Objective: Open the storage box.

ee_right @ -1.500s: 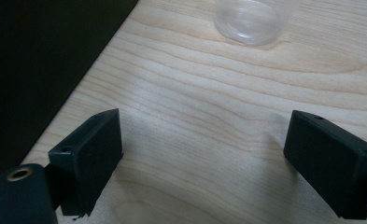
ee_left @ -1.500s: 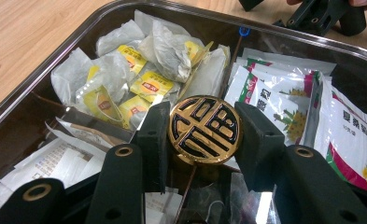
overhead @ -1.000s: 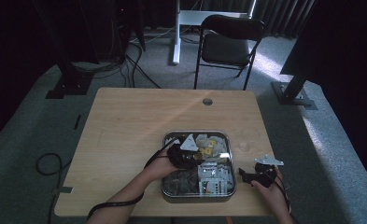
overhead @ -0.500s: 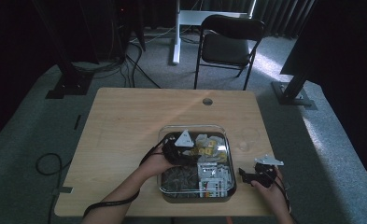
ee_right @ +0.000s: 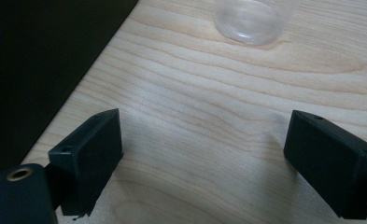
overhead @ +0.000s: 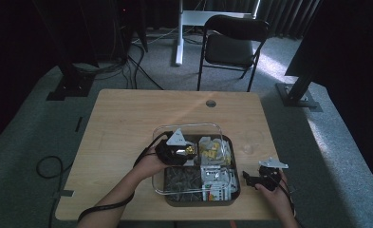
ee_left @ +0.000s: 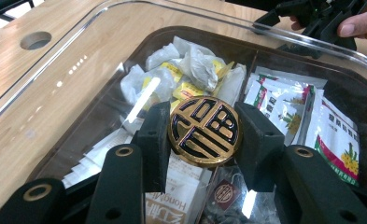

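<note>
1. Dim room, grey carpet, a black folding chair (overhead: 232, 42) beyond the far edge of the pale wooden desk (overhead: 127, 123).
2. Between the pads of my left tongs (ee_left: 203, 135) sits a round gold-and-black knob (ee_left: 204, 131), clamped from both sides across its rim. It is the handle of a clear lid (overhead: 186, 159).
3. I judge the knob hard and glossy, so it could slip or turn in the pads; the grip across its widest part, pads flat on the rim, looks right to me.
4. That lid hangs from the knob, tilted and shifted off the dark tray (overhead: 231, 197) below my left tongs. It looks like thin stiff plastic, light but wide, so it would swing from a single central hold. I would keep it level and move slowly.
5. Under the lid, the tray's compartments hold small soft wrapped pieces (ee_left: 186, 74) and printed sachets (ee_left: 312, 121).
6. My right tongs (overhead: 260, 179) rest on the desk just beside the tray, released and spread wide with nothing between them.
7. Ahead of my right tongs lies a small clear round cup or cap (ee_right: 250, 21); which it is I cannot tell.
</note>
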`<state>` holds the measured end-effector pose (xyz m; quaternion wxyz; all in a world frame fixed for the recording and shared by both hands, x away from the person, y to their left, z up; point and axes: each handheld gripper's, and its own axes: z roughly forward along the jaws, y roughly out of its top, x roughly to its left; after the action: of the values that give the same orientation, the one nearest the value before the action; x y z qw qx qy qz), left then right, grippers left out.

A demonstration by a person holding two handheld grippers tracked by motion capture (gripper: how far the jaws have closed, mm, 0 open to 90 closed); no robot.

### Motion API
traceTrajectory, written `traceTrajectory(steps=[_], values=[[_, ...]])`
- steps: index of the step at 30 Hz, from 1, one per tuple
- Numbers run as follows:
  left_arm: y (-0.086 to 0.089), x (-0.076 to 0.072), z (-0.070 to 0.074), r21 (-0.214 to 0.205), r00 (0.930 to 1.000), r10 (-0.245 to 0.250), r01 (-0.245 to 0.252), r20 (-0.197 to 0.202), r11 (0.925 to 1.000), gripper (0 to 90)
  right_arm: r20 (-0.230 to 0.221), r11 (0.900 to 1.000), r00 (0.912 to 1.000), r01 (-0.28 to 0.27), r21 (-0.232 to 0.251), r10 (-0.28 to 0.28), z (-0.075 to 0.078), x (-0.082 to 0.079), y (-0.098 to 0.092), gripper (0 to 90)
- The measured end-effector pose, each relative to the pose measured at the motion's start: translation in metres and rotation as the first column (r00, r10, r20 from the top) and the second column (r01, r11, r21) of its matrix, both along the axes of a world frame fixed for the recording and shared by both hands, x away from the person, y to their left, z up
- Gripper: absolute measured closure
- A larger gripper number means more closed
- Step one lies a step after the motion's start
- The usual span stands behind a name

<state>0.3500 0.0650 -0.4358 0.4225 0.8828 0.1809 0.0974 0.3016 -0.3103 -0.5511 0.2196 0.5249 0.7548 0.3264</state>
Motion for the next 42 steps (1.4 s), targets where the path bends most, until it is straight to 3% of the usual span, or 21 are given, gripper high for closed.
traceTrajectory(steps=[18,31,42], values=[[0.044,0.005,-0.001,0.026,0.9969,0.079,-0.079,0.009,0.9966,58.7,0.0,1.0,1.0,0.0,0.0,0.0,0.0,0.0,0.0,10.9],[0.086,0.007,0.0,0.022,0.9884,0.152,-0.152,0.002,0.9882,58.7,-0.001,1.0,1.0,0.0,0.0,0.0,0.0,0.0,0.0,10.9],[0.111,0.007,-0.009,0.031,0.9799,0.198,-0.197,-0.021,0.9798,58.7,-0.001,1.0,1.0,0.0,0.0,0.0,0.0,0.0,0.0,10.9]])
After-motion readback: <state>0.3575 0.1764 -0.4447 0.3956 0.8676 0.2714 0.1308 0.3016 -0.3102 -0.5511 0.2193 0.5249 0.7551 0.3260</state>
